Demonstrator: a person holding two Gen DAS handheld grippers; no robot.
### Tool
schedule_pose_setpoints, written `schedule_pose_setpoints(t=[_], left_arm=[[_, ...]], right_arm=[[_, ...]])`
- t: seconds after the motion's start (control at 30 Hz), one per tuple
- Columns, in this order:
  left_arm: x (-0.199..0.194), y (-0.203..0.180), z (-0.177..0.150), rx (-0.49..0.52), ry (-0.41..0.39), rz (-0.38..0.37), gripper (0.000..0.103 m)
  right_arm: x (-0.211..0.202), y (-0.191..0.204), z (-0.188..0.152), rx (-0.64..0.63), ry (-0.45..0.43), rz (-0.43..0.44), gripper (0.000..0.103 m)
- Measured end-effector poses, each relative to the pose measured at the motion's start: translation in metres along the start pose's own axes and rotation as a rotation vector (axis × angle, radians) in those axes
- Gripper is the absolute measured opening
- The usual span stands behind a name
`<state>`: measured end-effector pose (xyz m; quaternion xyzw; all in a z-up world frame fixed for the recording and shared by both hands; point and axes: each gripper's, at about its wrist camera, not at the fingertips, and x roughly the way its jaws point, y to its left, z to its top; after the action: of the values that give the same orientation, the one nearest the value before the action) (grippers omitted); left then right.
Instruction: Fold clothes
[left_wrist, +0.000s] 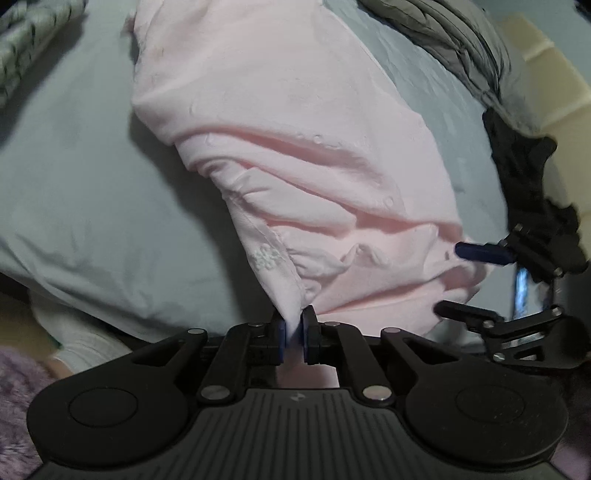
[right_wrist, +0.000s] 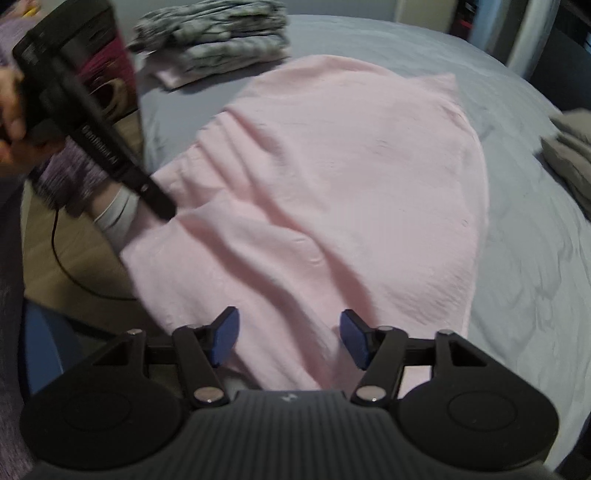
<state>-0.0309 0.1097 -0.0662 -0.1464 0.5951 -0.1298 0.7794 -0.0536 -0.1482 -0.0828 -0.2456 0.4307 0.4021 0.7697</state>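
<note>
Left gripper (left_wrist: 294, 334): fingers pinched tight on the pink garment (left_wrist: 295, 147) hem. Right gripper (right_wrist: 289, 338): fingers spread wide, empty, over the garment's 6 o'clock edge on the bed (right_wrist: 535, 258).

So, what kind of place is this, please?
Most likely a bedroom. The pink garment lies on a bed with a pale blue sheet, folded patterned clothes are stacked at its far side, and a grey quilted cover lies along another edge.

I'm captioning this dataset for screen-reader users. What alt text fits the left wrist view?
The left gripper is shut on a bunched edge of a pink garment lying across a pale blue bedsheet. The open right gripper is at the right edge, near dark clothes.
</note>
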Motion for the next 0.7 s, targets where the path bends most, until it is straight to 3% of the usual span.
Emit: schedule_pose_setpoints(t=[0.2, 0.3, 0.33, 0.53, 0.7], left_arm=[[-0.016, -0.034, -0.019, 0.184, -0.091, 0.135, 0.02], [-0.017, -0.056, -0.029, 0.324, -0.131, 0.161, 0.037], [-0.017, -0.063, -0.033, 0.371, -0.144, 0.169, 0.047], [-0.008, -0.107, -0.053, 0.645, -0.192, 0.225, 0.048], [0.023, -0.13, -0.065, 0.776, -0.178, 0.265, 0.048]], right_arm=[[0.0, 0.008, -0.005, -0.098, -0.004, -0.002, 0.078], [0.004, 0.017, -0.01, -0.161, 0.025, -0.022, 0.078], [0.004, 0.021, -0.014, -0.184, 0.035, -0.028, 0.078], [0.015, 0.033, -0.022, -0.278, 0.079, -0.098, 0.078], [0.026, 0.039, -0.028, -0.341, 0.088, -0.195, 0.078]])
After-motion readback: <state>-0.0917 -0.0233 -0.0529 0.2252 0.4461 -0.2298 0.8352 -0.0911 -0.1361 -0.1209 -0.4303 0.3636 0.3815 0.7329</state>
